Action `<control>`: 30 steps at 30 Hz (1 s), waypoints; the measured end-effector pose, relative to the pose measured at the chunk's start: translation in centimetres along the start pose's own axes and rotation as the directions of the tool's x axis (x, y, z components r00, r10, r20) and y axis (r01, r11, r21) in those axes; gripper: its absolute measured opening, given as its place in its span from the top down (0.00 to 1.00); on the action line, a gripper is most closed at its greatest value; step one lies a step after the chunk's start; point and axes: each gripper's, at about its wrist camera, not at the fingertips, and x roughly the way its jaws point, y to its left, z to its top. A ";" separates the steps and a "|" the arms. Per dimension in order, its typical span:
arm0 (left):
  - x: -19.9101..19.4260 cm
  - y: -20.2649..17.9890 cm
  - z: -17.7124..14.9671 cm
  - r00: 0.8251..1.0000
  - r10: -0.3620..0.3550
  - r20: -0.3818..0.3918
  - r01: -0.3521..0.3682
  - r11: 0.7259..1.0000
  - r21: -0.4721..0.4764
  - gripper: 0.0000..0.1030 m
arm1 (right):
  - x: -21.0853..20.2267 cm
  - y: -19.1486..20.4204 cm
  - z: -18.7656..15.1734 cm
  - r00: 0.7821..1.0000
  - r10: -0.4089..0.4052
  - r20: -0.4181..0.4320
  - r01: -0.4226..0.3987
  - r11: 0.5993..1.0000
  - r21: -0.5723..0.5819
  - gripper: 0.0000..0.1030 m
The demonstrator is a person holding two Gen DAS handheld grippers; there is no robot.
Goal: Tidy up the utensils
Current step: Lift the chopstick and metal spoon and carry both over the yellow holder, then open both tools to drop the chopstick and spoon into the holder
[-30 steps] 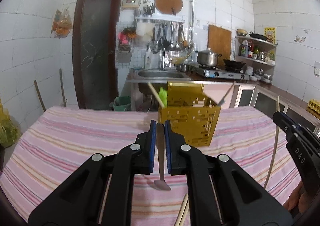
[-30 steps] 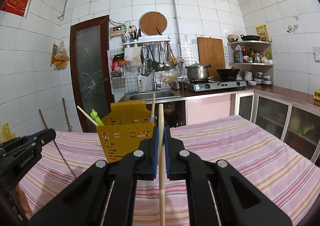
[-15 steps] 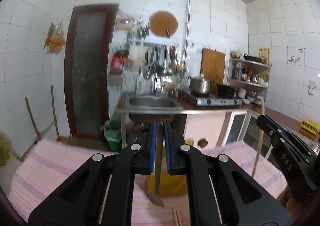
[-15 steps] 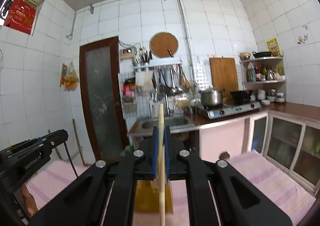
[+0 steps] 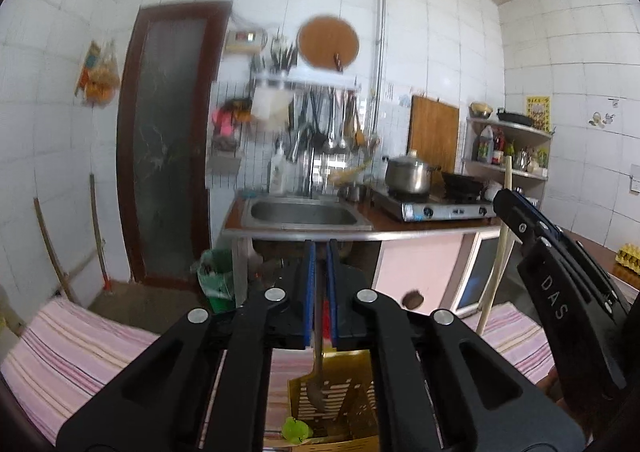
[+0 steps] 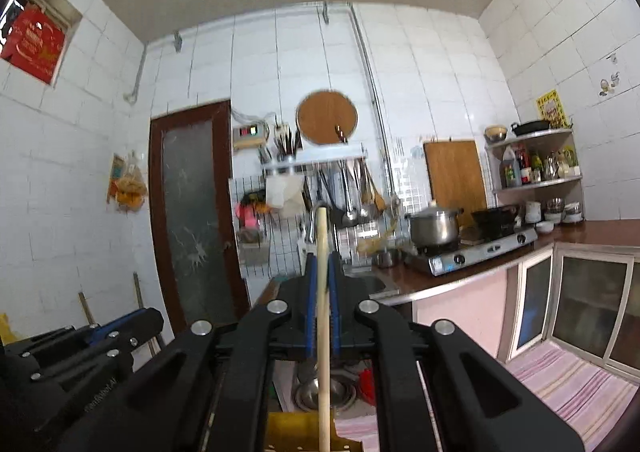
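Note:
My left gripper (image 5: 320, 252) is shut on a metal spoon (image 5: 318, 376), which hangs bowl-down over the open top of a yellow perforated utensil basket (image 5: 336, 404). A green-tipped utensil (image 5: 297, 430) lies inside that basket. My right gripper (image 6: 321, 264) is shut on a wooden chopstick (image 6: 323, 332) held upright, its lower end above the basket's yellow rim (image 6: 308, 434). In the left wrist view the right gripper (image 5: 505, 199) shows at the right with the chopstick (image 5: 496, 264). In the right wrist view the body of the left gripper (image 6: 80, 348) is visible at lower left.
A pink striped tablecloth (image 5: 80, 356) covers the table under the basket. Beyond the table stand a steel sink (image 5: 304, 214), a gas stove with a pot (image 5: 408, 176), glass-front cabinets (image 6: 592, 308) and a dark door (image 5: 168, 140).
Both grippers rose and moved forward to above the basket, which dropped to the bottom of both views. The spoon and the chopstick stayed gripped throughout.

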 end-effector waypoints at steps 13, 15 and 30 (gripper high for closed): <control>1.5 1.9 -3.2 0.998 0.014 -0.062 -0.014 1.000 0.000 0.97 | 0.4 -1.3 -1.9 1.000 0.005 -0.031 -0.004 0.999 0.034 0.94; 1.2 2.1 -3.1 0.998 0.016 -0.061 -0.016 1.000 0.003 0.97 | -0.2 -1.2 -0.2 1.000 0.004 0.018 -0.005 0.999 0.051 0.94; -2.8 4.7 -3.5 0.989 0.059 -0.135 -0.061 0.998 -0.007 0.46 | -0.8 -0.2 -4.1 0.986 0.004 -0.164 -0.014 0.998 -0.057 0.64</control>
